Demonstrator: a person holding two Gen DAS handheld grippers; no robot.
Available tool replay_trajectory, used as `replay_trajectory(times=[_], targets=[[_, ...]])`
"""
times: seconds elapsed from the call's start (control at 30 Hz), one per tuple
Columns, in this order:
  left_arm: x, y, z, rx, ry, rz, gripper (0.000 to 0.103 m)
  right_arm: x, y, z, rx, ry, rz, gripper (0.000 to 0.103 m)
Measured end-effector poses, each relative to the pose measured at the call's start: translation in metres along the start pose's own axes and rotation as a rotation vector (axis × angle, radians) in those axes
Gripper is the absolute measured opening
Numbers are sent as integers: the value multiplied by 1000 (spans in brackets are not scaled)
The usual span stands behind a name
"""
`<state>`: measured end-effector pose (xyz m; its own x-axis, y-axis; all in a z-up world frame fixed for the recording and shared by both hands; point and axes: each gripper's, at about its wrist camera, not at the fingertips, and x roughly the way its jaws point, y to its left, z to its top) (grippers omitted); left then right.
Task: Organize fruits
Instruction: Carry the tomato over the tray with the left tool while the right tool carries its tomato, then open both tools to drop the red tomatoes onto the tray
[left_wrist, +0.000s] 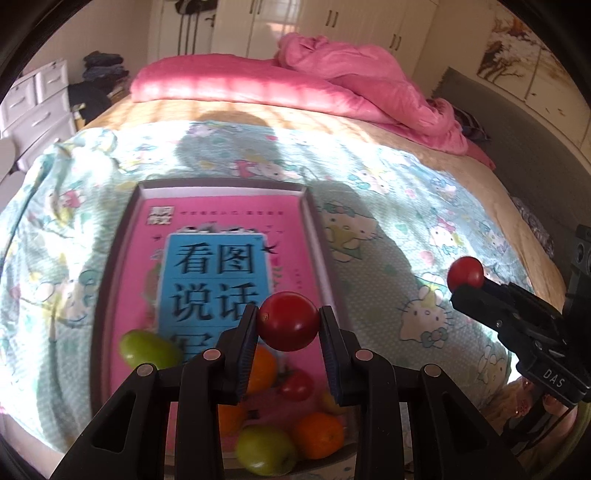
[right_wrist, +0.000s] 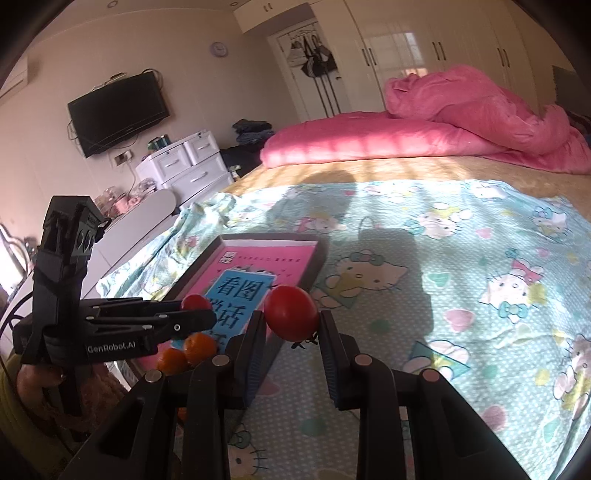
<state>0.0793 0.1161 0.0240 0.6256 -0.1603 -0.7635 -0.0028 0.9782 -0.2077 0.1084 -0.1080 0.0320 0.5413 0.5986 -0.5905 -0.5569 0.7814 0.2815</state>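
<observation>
My left gripper (left_wrist: 289, 325) is shut on a red tomato (left_wrist: 288, 320) and holds it above the near part of a grey tray (left_wrist: 317, 236) with a pink book cover inside. In the tray lie a green fruit (left_wrist: 147, 349), another green fruit (left_wrist: 265, 450), oranges (left_wrist: 318, 434) and a small red tomato (left_wrist: 295, 384). My right gripper (right_wrist: 291, 321) is shut on another red tomato (right_wrist: 291, 312) above the bedsheet, right of the tray (right_wrist: 319, 254). The right gripper also shows in the left wrist view (left_wrist: 466, 282); the left one shows in the right wrist view (right_wrist: 199, 310).
The tray lies on a Hello Kitty sheet (right_wrist: 461, 280) spread over a bed. A pink duvet (right_wrist: 443, 122) is bunched at the far side. White drawers (right_wrist: 188, 166) and a wall TV (right_wrist: 118, 110) stand left of the bed.
</observation>
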Motion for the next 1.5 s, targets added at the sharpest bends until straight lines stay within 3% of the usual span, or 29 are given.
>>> replay_trajectory(times=[0.37, 0.77, 1.5], targets=[[-19, 58, -22, -80, 2, 75, 34, 25, 51, -15, -104, 74, 78, 29], [-13, 95, -51, -144, 54, 115, 34, 62, 96, -47, -203, 198, 125, 29], [11, 96, -64, -144, 111, 109, 34, 85, 89, -56, -170, 247, 83, 30]])
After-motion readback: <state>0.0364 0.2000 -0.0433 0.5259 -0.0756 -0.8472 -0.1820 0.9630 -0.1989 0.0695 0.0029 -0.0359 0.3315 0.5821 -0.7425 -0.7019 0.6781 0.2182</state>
